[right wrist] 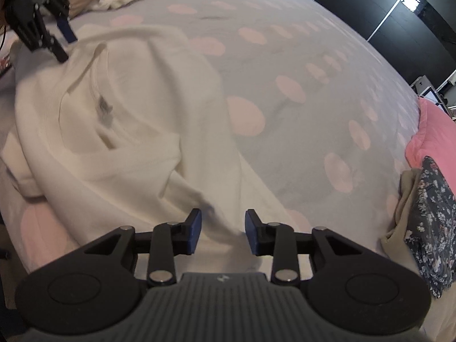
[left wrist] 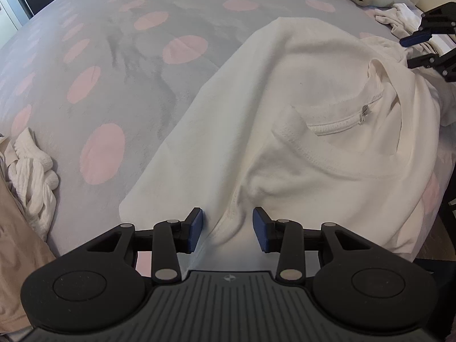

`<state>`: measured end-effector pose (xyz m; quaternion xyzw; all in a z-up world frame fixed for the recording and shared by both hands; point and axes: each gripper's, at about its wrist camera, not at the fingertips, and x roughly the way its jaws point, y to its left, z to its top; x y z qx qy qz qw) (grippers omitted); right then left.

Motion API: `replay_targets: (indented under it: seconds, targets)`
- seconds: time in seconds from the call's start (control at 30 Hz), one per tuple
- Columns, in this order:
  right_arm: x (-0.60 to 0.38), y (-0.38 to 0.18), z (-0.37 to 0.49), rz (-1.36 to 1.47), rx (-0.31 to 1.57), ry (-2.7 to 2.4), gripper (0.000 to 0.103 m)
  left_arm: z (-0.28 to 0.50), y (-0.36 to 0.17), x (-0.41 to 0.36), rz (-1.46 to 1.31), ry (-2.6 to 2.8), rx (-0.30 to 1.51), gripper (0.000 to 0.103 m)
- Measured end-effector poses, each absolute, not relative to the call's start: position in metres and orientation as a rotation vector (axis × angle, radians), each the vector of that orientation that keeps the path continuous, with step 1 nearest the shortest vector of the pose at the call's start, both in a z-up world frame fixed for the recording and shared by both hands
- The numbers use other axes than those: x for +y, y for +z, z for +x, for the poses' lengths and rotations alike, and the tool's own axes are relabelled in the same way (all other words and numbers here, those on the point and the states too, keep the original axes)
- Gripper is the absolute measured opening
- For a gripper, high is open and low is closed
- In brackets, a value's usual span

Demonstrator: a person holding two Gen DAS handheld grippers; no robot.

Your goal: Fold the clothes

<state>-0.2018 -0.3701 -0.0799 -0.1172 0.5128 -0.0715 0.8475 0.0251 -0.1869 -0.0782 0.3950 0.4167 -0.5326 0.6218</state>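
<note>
Left tool (left wrist: 227,229) is sitting released, pads straddling a raised fold of the white T-shirt (left wrist: 285,131). Right tool (right wrist: 223,231) is likewise gaping over its hem. Shirt is lying rumpled across the spotted bed (left wrist: 114,57); folded clothes (right wrist: 427,228) beyond.

Each camera sits just behind its own tool and looks forward along the two fingers, low and close over the bed (left wrist: 119,65). The left wrist view faces across the white shirt (left wrist: 299,119) toward the right tool (left wrist: 419,48) at its far right edge. The right wrist view looks back over the same shirt (right wrist: 119,131), with the left tool (right wrist: 61,38) at its far left. Both share the shirt and the spotted bed cover.
</note>
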Motion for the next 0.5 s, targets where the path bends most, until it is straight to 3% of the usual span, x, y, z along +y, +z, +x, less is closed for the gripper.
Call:
replay_targets:
  seconds: [0.1,0.27,0.5]
  targets:
    - [-0.368,-0.086,-0.204,-0.246,1.103,-0.121,0.012,0.021,-0.078,-0.184,0.914,-1.234,0.937,0.029]
    - [-0.364,-0.081,-0.212,-0.216,1.085,-0.167,0.007,0.014,-0.074,-0.183,0.925,-1.238,0.902,0.024]
    - [-0.358,-0.084,-0.216,-0.219,1.104,-0.190,0.007,0.000,-0.072,-0.170,1.023,-1.272,0.855,0.033]
